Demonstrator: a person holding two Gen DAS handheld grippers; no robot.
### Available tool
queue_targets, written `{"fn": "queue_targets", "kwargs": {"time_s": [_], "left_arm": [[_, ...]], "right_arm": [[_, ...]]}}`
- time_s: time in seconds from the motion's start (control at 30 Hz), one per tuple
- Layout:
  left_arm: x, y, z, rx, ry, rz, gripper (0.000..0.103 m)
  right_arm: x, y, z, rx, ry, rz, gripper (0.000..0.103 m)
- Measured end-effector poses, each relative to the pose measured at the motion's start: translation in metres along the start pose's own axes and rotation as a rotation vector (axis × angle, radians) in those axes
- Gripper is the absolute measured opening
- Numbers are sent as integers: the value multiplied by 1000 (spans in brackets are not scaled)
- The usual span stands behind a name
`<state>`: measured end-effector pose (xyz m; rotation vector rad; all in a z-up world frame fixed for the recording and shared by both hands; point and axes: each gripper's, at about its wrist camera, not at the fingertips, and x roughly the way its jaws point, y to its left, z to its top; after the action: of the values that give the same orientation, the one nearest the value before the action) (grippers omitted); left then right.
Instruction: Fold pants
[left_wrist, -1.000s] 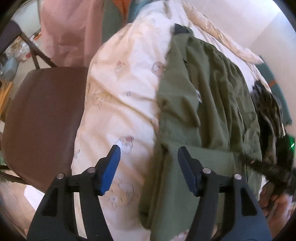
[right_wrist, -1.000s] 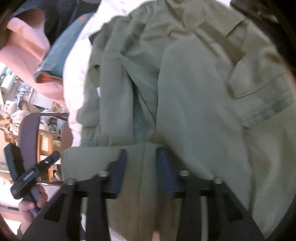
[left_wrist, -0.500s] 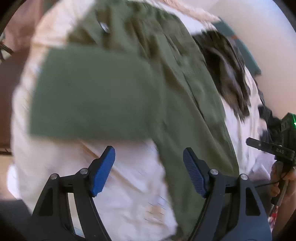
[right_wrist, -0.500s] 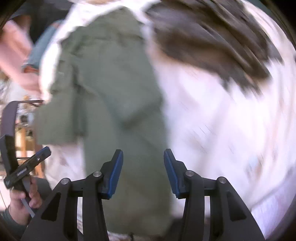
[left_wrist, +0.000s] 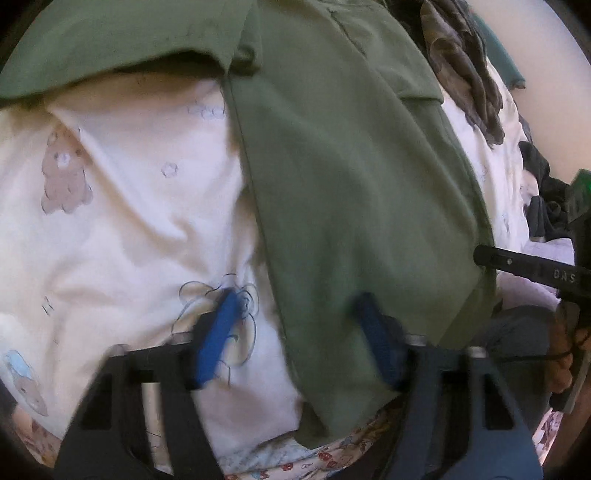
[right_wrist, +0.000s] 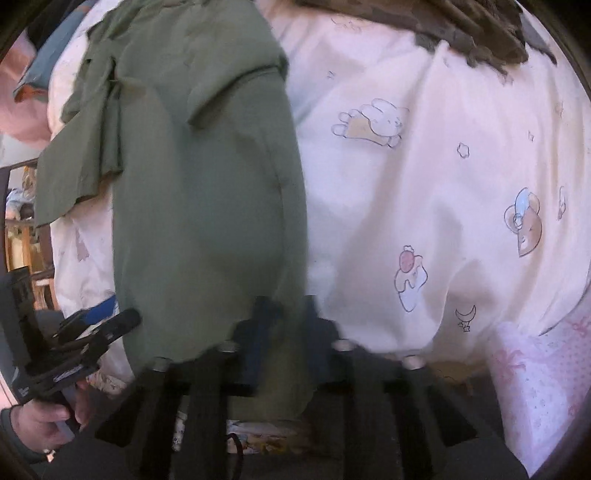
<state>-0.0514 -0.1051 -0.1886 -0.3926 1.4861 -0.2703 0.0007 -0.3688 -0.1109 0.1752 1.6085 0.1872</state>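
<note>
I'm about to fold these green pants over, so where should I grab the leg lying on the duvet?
Grip the green pants at the near hem end, one pinch on each side edge, coming down from above. The leg lies flat on the duvet with both edges exposed, so it should lift evenly.

One pair of olive-green cotton pants (left_wrist: 354, 192) lies on one bed under a white cartoon-printed duvet (left_wrist: 122, 229). One mottled brown-and-grey garment (left_wrist: 465, 70) lies at the far side. Two black tongs with blue pads are in view: the left tongs (left_wrist: 295, 332) and the right tongs (right_wrist: 286, 332).
</note>
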Motion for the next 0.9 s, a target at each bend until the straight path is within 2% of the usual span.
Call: {"fn": "queue_targets", "kwargs": {"time_s": [0.07, 0.1, 0.13, 0.27, 0.37, 0.53, 0.6, 0.67, 0.73, 0.8, 0.87, 0.9], "left_arm": [[-1, -1, -1, 11, 3, -23, 11], [-4, -2, 1, 27, 6, -33, 4], [-11, -4, 3, 37, 4, -60, 2], [-45, -10, 7, 72, -66, -103, 1], [-74, -5, 12, 39, -106, -174, 1], [-119, -5, 49, 49, -180, -206, 2], [-129, -7, 71, 59, -209, -188, 2], [-128, -14, 101, 41, -202, -181, 2], [-125, -20, 134, 60, -210, -135, 2], [-112, -23, 164, 50, -203, -93, 2], [-92, -20, 202, 59, -194, -13, 2], [-85, -15, 210, 48, -196, 3, 2]], "right_arm": [[-12, 2, -4, -2, -39, 24, 5], [-19, 2, -5, 0, -60, 59, 5], [-27, 1, -7, -6, -84, 73, 5], [-61, 1, -9, -25, -188, 144, 3], [-90, -2, -4, -24, -263, 223, 3], [-112, 6, 23, -39, -350, 322, 3], [-117, 9, 42, -41, -358, 342, 3], [-121, 15, 66, -56, -372, 340, 3], [-119, 20, 99, -66, -383, 331, 3], [-105, 24, 138, -62, -372, 312, 3], [-85, 28, 172, -68, -356, 276, 3], [-69, 28, 191, -59, -338, 268, 3]]}}
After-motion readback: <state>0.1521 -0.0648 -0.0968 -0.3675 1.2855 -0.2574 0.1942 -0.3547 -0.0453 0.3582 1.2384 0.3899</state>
